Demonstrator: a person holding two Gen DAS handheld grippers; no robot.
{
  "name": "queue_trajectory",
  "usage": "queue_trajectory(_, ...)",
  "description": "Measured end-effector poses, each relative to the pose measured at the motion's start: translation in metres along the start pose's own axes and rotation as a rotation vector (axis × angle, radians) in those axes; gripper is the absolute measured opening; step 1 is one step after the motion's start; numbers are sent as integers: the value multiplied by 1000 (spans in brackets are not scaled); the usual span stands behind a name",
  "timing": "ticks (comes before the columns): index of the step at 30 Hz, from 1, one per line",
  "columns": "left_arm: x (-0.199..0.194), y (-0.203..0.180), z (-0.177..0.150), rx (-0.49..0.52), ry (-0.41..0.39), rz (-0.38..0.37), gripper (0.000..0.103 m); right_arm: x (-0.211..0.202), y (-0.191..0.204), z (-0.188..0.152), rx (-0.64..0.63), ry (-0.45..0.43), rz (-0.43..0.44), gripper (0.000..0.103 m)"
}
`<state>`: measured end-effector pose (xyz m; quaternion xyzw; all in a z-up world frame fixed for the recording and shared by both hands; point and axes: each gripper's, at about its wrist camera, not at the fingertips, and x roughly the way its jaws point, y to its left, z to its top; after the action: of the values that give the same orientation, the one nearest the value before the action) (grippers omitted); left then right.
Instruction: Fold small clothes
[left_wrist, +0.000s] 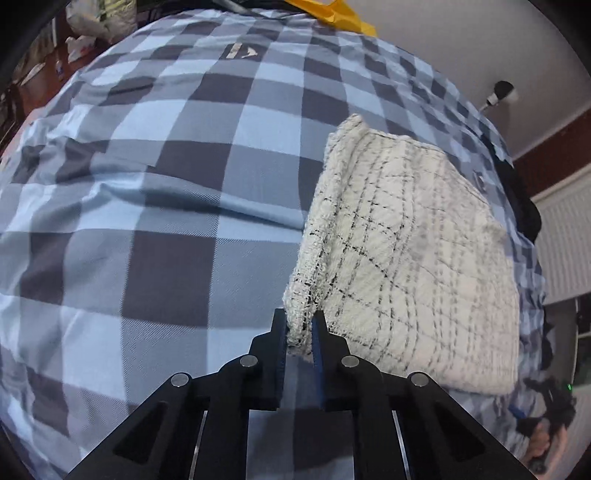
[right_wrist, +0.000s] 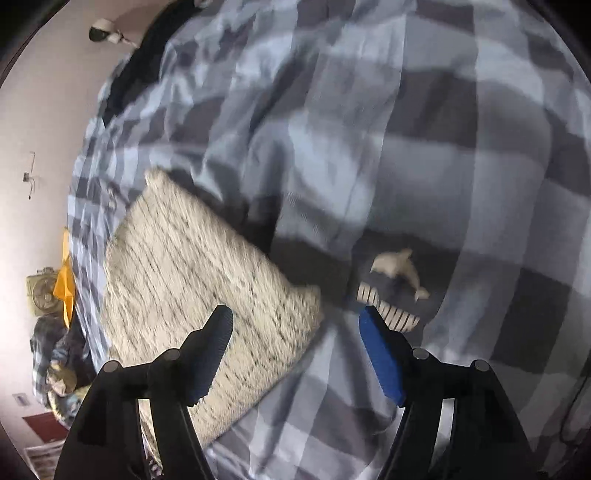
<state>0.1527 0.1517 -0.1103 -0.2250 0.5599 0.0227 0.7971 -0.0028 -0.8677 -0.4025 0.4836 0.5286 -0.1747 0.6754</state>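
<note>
One folded cream knitted garment with a thin black grid pattern (left_wrist: 406, 258) lies on the bed's blue-and-grey checked cover (left_wrist: 166, 221), its layered edge frayed and loosely woven. The left claw (left_wrist: 300, 332) is pinched shut on the garment's near corner. The right claw (right_wrist: 295, 343) hovers open over its other side — nothing between the pads. Beside the garment lies one small striped sock (right_wrist: 388, 314) — and one little white piece (right_wrist: 399, 269).
</note>
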Motion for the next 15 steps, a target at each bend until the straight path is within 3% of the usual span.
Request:
queue_trajectory(3, 4, -2, 1, 36, 1, 23, 12, 12, 2, -9, 28, 60, -22, 68)
queue_trajectory(6, 18, -7, -7, 63, -4, 106, 12, 19, 2, -6, 28, 81, -13, 68)
queue_trajectory(11, 27, -42, -25, 322, -67, 298, 15, 46, 26, -8, -90, 160, -108, 68)
queue_trajectory(13, 24, -43, -29, 351, -64, 344, 24, 52, 32, -6, -109, 161, -116, 68)
queue_trajectory(14, 21, -43, -28, 345, -67, 354, 40, 56, 34, -5, -107, 167, -111, 68)
queue_trajectory(15, 17, -42, -26, 325, -70, 349, 75, 60, 35, -3, -99, 178, -103, 68)
